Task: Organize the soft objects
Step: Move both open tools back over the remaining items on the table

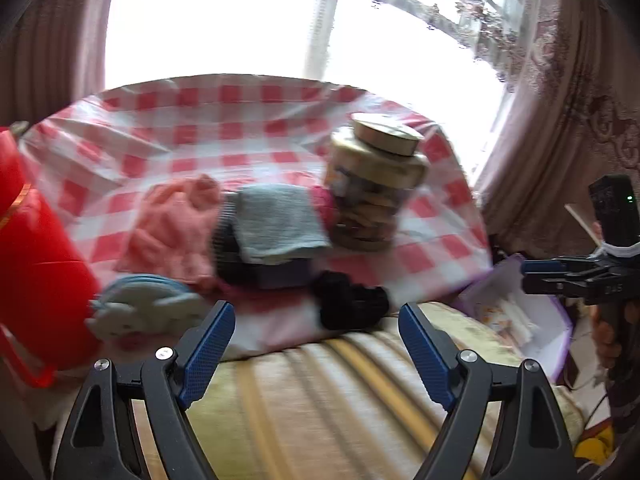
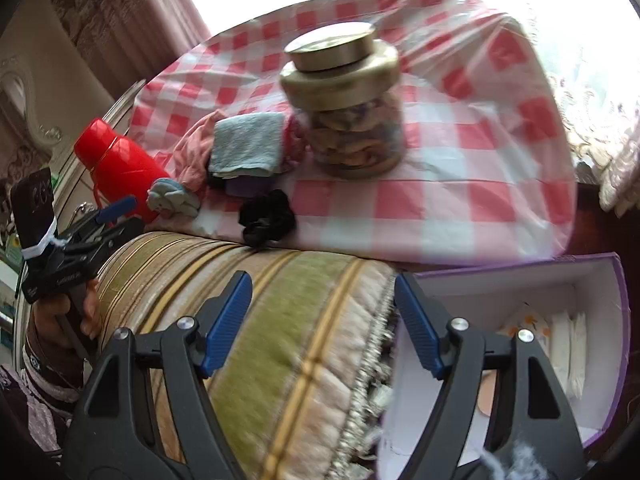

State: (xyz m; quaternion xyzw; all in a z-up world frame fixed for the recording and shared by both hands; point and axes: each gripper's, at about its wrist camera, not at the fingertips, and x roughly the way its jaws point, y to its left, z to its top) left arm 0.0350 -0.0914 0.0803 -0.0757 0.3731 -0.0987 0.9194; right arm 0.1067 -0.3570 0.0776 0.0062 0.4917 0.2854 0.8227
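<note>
Approaching stage: your left gripper (image 1: pixel 316 344) and right gripper (image 2: pixel 322 320) both gape empty; next, grasp the black scrunchie (image 1: pixel 350 300) for the box (image 2: pixel 480 292).

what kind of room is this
Most likely a home living room or bedroom: patterned curtains by a bright window, a striped upholstered cushion, and a checked tablecloth.

The checked tablecloth (image 2: pixel 472 152) looks like glossy, creased plastic. The jar (image 2: pixel 352 136) is clear glass under a brushed, brassy metal lid (image 2: pixel 332 46). The blue towel (image 2: pixel 246 142) is nubbly terry (matt); the red flask (image 2: pixel 120 164) shines smooth.
</note>
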